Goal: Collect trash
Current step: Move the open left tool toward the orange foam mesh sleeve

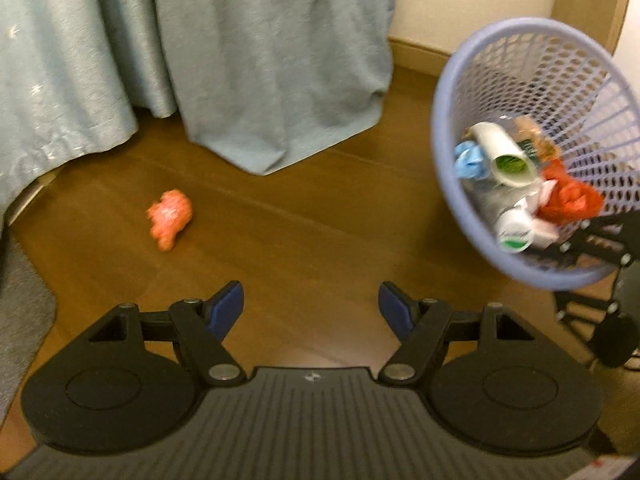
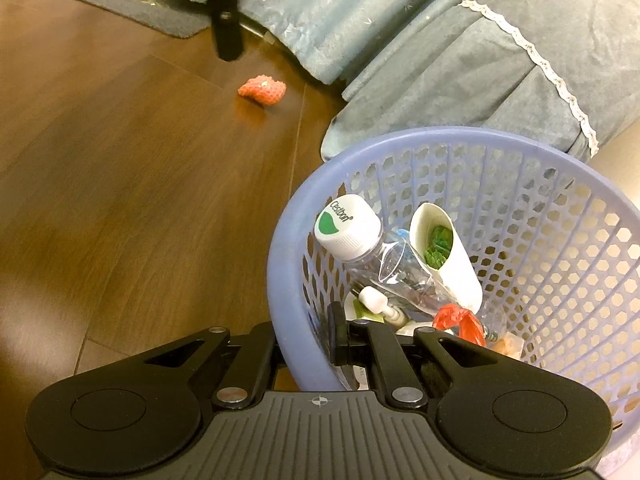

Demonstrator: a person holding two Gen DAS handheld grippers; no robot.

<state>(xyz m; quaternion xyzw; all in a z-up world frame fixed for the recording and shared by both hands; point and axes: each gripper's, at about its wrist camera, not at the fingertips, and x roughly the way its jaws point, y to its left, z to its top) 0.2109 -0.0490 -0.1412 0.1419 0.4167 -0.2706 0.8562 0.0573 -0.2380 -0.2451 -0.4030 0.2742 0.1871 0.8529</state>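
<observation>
Left wrist view: left gripper [image 1: 311, 307] spread apart over bare wooden floor [image 1: 304, 240], nothing between the blue pads [image 1: 228, 308]; crumpled orange scrap [image 1: 170, 218] lying ahead and to the left, near the hem of the blue-grey bedcover [image 1: 260, 60]; lilac mesh basket [image 1: 516, 276] at right, tilted, holding a paper tube [image 1: 500, 148], blue wad [image 1: 470, 160], red wrapper [image 1: 568, 196] and white-capped bottle [image 1: 514, 232]. Right wrist view: right gripper [image 2: 310, 340] clamped together on the basket rim [image 2: 280, 280], one finger inside, one outside; same orange scrap [image 2: 262, 90] well apart on the floor, beside the bedcover; left gripper's dark finger [image 2: 226, 20] hanging above it.
</observation>
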